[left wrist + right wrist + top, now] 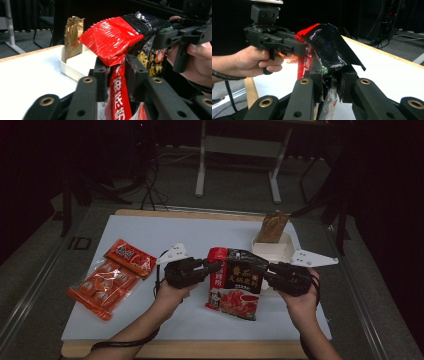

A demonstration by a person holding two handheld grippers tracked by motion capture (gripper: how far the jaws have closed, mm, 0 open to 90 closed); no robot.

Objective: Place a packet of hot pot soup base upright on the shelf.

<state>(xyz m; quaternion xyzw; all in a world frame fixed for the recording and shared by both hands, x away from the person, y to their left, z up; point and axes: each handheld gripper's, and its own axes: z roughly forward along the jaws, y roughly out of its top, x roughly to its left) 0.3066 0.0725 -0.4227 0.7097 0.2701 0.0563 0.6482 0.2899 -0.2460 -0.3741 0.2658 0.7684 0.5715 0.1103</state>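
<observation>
Two grippers, left gripper point(216, 266) and right gripper point(270, 272), pinch the soft, crinkly hotpot soup-base pouch point(237, 281) by its top corners, mid-frame.

black hand-held grippers point(214, 268) — brass screws, grey plates

The red-and-black sauce packet point(235, 280) was glossy, crinkled plastic film. Beside it, the white tray point(272, 251) looked smooth, matt plastic. The grippers' jaws were matt black plastic with brass-coloured metal rivets.
</observation>
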